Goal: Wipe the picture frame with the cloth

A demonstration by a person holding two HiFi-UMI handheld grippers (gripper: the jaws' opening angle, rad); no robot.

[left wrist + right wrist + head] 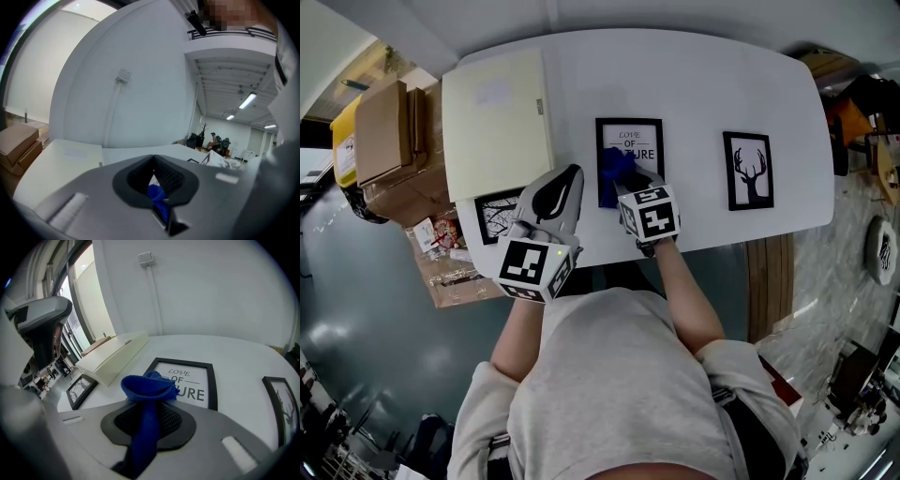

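The middle picture frame (630,141), black-edged with the print "LOVE OF ...URE", lies flat on the white table (694,84). My right gripper (625,185) is shut on a blue cloth (614,167), and the bunched cloth rests over the frame's lower left part. In the right gripper view the cloth (147,387) sticks out between the jaws of that gripper (147,412), just before the frame (192,376). My left gripper (570,174) hovers to the left of the frame, shut and holding nothing. In the left gripper view its jaws (153,161) meet, with a sliver of blue behind them.
A cream flat box (495,122) fills the table's left side. A small frame (495,214) lies partly under my left gripper. A deer-print frame (748,170) lies to the right. Cardboard boxes (384,141) stand on the floor at the left.
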